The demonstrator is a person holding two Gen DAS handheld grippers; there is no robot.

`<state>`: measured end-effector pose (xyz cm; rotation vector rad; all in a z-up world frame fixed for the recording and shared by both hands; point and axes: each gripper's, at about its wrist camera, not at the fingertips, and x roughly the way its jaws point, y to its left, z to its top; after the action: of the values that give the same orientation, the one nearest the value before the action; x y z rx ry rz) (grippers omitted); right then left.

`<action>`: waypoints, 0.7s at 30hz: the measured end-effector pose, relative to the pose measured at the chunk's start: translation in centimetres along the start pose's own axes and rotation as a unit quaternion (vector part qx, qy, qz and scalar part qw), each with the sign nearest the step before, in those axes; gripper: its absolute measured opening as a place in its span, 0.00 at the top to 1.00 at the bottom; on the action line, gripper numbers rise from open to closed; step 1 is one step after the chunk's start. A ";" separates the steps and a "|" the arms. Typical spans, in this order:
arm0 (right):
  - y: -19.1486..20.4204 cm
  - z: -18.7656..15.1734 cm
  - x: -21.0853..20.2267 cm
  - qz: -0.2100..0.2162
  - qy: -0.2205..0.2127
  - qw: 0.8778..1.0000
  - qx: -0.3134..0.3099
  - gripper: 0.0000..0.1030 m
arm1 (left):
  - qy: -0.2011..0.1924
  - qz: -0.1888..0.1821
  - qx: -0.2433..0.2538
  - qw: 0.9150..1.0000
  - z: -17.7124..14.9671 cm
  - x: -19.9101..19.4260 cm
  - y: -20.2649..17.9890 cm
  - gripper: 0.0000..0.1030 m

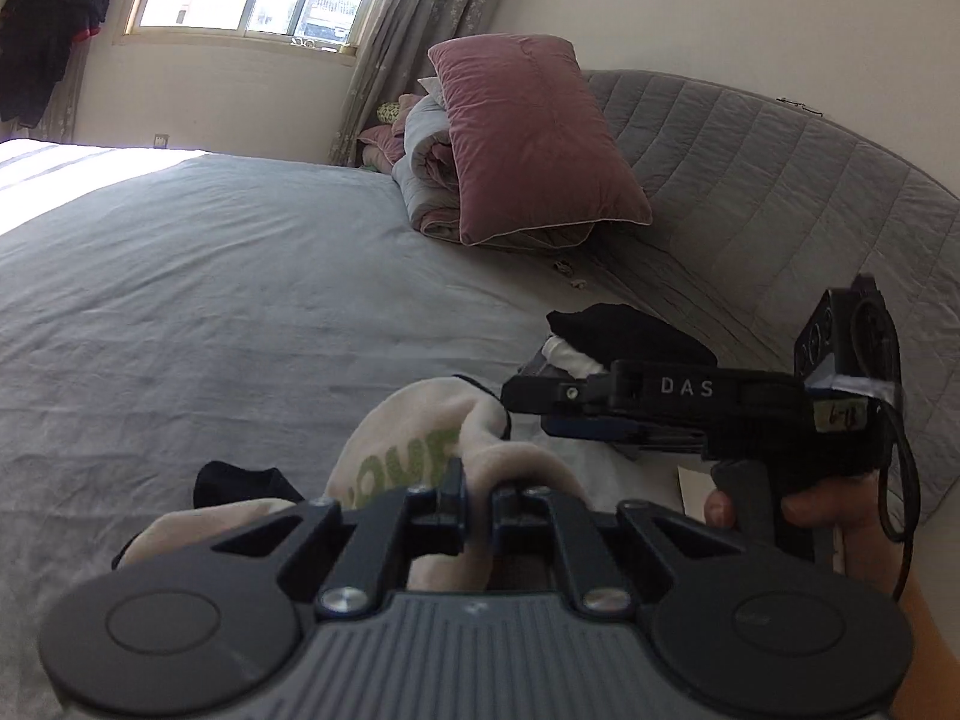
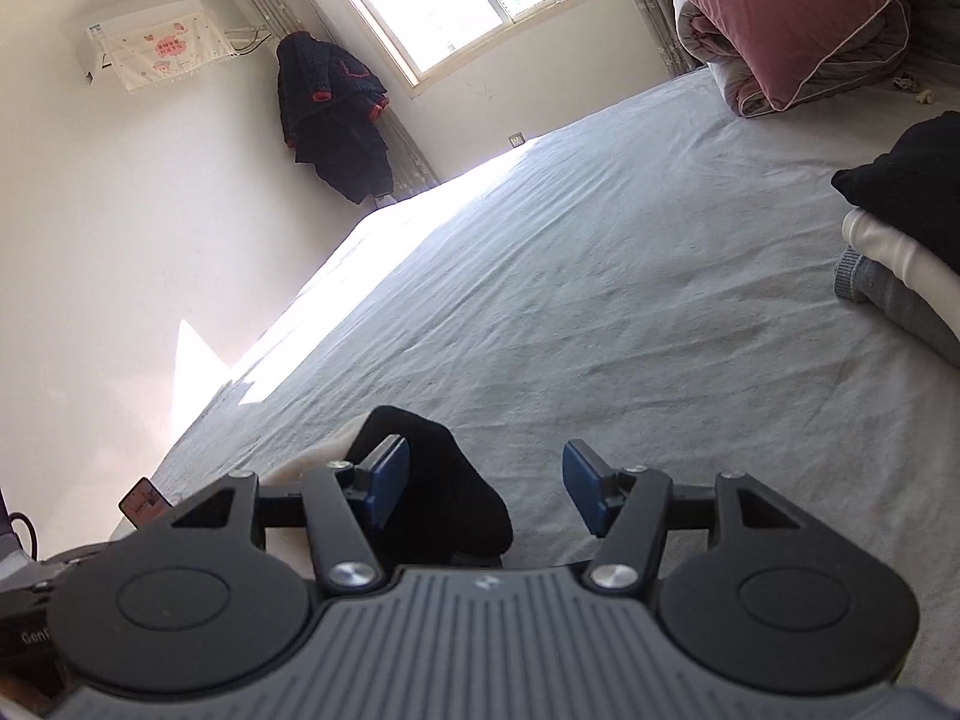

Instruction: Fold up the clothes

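Your left gripper [image 1: 477, 501] jaws pinch the cream top [image 1: 414, 450], lifting a fold off the bed [image 1: 240, 276]. Your right gripper [image 2: 486, 495] jaws are opening, unpressed, black cloth [image 2: 444, 492] between them.

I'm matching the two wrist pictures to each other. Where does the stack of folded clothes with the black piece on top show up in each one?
Left wrist view: the folded stack lies right of centre, partly behind the right tongs.
Right wrist view: the folded stack sits at the right edge, partly cut off.
Shared landmark: the pink pillow leaning on the rolled quilt.
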<state>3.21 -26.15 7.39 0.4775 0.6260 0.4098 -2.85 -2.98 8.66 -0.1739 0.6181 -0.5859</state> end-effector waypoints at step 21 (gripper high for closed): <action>-2.1 -2.9 1.0 0.037 0.113 0.993 0.028 0.41 | 0.074 -0.043 0.054 0.995 -3.2 -2.1 1.9 0.37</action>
<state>2.59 -26.52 3.70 0.5129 0.8414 0.5219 -5.26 -0.15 6.47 -0.0551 0.7224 -0.7180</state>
